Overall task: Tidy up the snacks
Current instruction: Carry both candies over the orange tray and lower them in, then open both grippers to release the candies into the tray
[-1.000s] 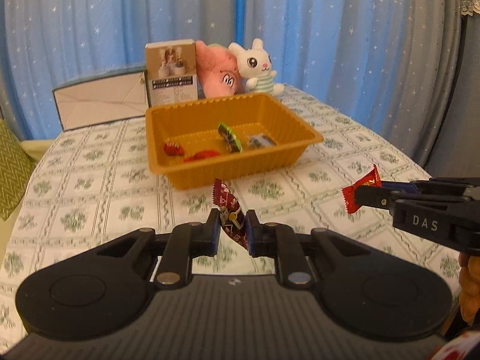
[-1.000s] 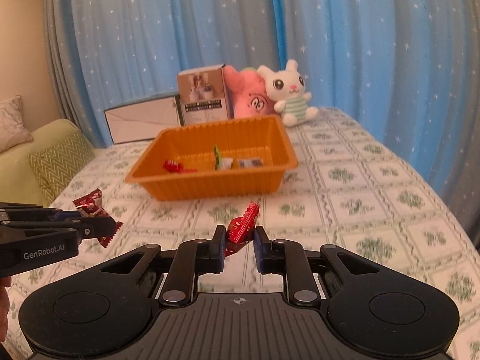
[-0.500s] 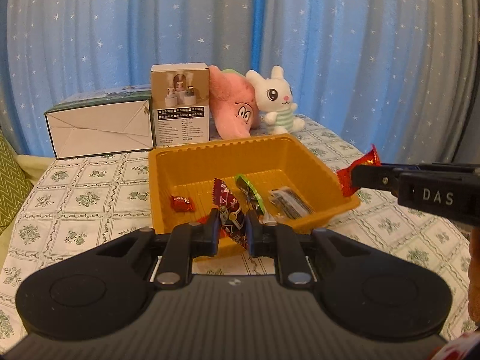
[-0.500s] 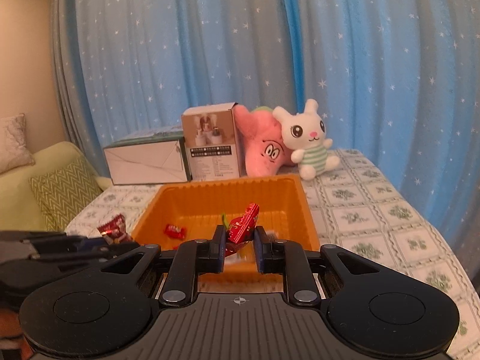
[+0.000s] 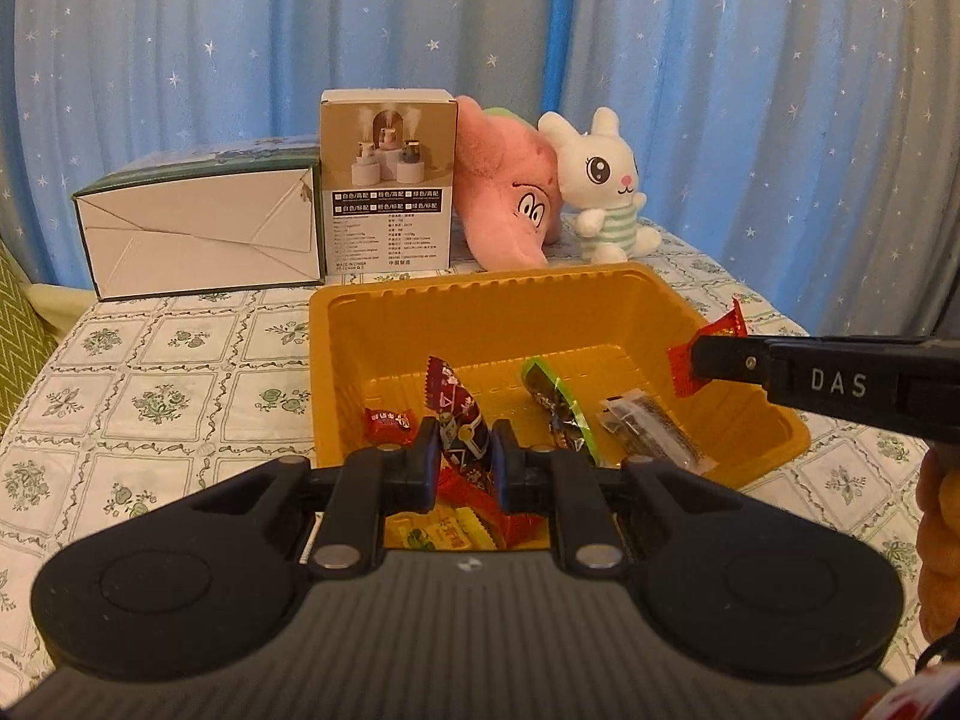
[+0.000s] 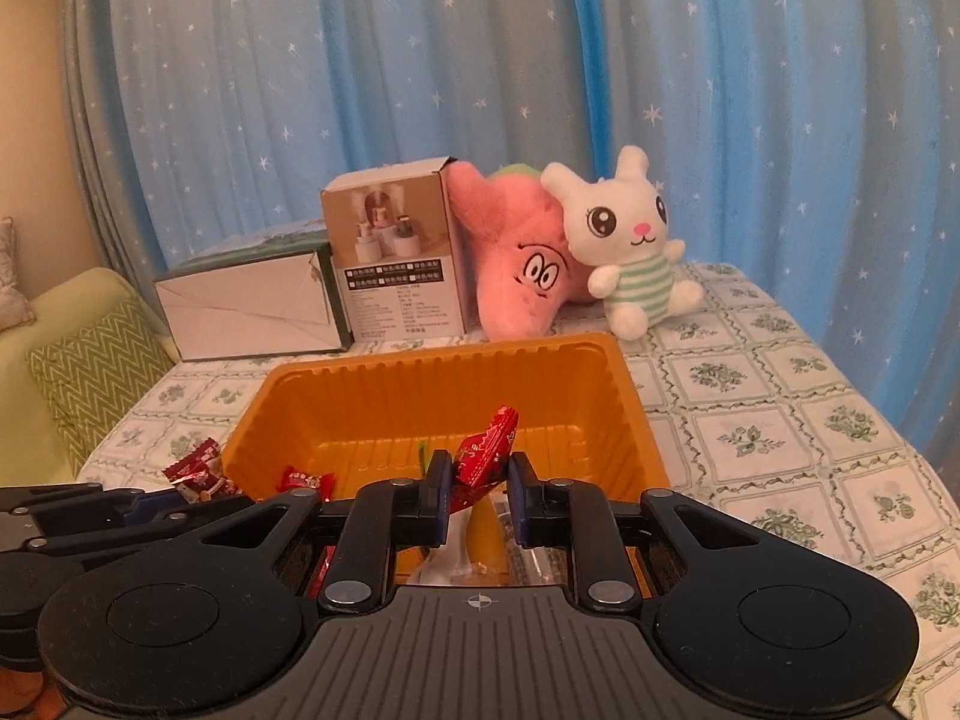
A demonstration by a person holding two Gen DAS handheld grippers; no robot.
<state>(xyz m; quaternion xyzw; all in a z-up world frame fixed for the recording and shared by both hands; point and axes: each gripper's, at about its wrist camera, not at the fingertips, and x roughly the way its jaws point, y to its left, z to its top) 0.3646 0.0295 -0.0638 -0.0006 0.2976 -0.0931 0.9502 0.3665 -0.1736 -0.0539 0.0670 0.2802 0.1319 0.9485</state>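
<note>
We see L tongs (image 5: 462, 461) clamped on dark-red snack (image 5: 456, 414), R tongs (image 6: 479, 483) clamped on red candy (image 6: 486, 450); both over orange tray (image 5: 480, 312) on desk (image 5: 180, 372).

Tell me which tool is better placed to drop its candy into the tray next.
Probably left. The left tool holds its candy over the tray floor. The right tool holds its candy near the tray's right rim, so a drop looks riskier.
</note>
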